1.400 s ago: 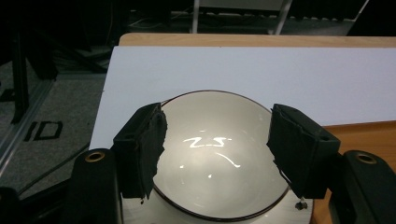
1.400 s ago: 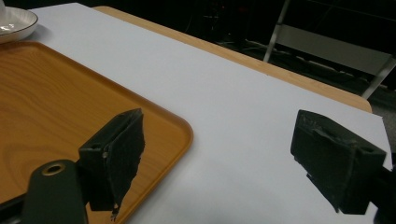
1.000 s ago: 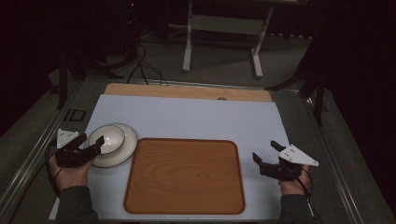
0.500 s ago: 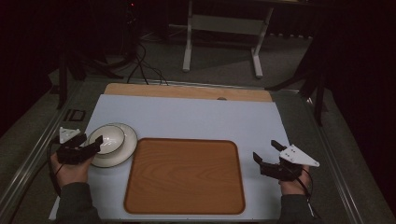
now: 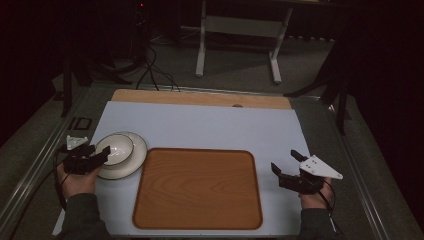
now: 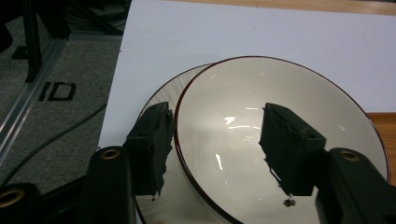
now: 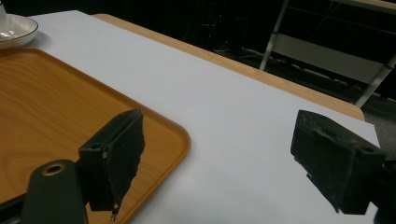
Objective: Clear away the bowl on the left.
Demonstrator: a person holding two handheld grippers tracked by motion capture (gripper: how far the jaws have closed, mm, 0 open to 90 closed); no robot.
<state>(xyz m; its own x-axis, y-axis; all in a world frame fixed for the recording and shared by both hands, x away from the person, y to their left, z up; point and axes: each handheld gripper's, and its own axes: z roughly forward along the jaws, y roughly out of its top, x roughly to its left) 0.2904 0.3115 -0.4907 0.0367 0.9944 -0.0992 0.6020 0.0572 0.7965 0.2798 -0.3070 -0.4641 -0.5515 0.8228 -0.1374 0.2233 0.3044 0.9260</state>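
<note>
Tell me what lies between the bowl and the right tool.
The wooden tray lies between the bowl and the right tool, plus a bare strip of white mat; the high view shows it.

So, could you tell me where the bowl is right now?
In the high view the bowl sits on a plate at the table's left, just left of the tray, with the left gripper straddling its rim.

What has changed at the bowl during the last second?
The left gripper has moved slightly forward, so its open jaws now straddle the near rim of the bowl, not yet closed. The bowl, the plate under it, the tray and the right gripper stayed in place.
</note>
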